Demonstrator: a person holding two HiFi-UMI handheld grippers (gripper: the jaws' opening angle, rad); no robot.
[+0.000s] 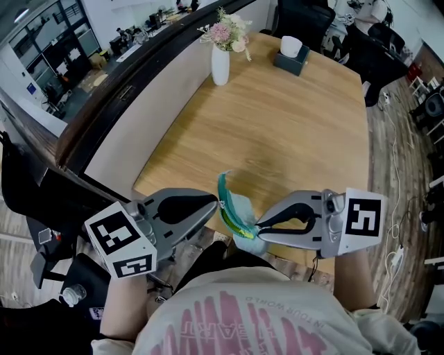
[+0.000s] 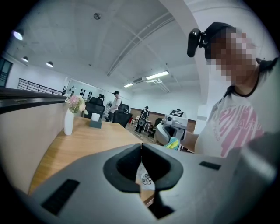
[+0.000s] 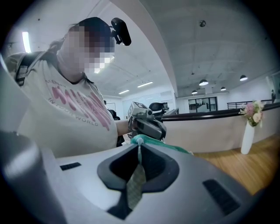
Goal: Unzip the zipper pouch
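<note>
The zipper pouch (image 1: 237,212), light blue with a teal and yellow zipper edge, hangs in the air between my two grippers, over the near edge of the wooden table (image 1: 277,132). My left gripper (image 1: 218,203) is shut on the pouch's left end. In the left gripper view a thin white piece of it (image 2: 146,177) with a small print sits pinched between the jaws (image 2: 141,151). My right gripper (image 1: 258,225) is shut on the pouch's right end. In the right gripper view a greenish ribbon tab (image 3: 136,183) runs from the teal zipper edge (image 3: 151,141) down between the closed jaws (image 3: 139,151).
A white vase with flowers (image 1: 220,62) and a dark tissue box (image 1: 291,57) stand at the table's far end. A low wall with a dark ledge (image 1: 118,104) runs along the left side. Office chairs (image 1: 305,21) stand beyond the table. My torso is close behind the grippers.
</note>
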